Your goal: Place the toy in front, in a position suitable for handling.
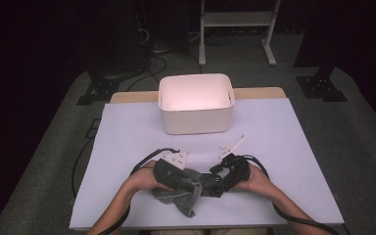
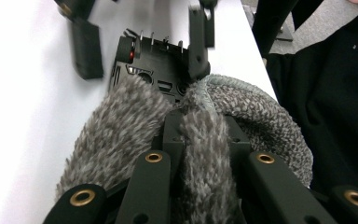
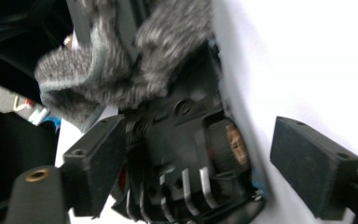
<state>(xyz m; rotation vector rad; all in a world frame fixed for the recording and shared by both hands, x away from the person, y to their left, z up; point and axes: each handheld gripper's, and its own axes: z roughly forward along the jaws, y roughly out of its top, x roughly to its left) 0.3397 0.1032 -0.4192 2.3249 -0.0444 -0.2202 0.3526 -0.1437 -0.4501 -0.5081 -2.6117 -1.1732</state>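
A bench (image 1: 293, 147) under a pale sheet runs the width of the high view, with a white tub (image 1: 196, 104) standing open at its far middle. At the near edge, well apart from the tub, a person's two forearms come in and meet over a grey fuzzy cloth (image 1: 183, 188), which lies crumpled on the sheet between the hands with one corner trailing toward the bench's near edge.

The left tool (image 2: 199, 135) is clamped on the cloth: in the left gripper view the nap bunches up between its two black jaws and spills over both sides. The right tool (image 3: 196, 149) stands wide, its jaws apart on either side of a small black device (image 3: 186, 163) with ribbed fins; whether either pad touches the device cannot be told.

In the left gripper view that same device (image 2: 154, 65) sits on the sheet just beyond the cloth, touching its fuzzy edge, with the right tool's jaws flanking it.
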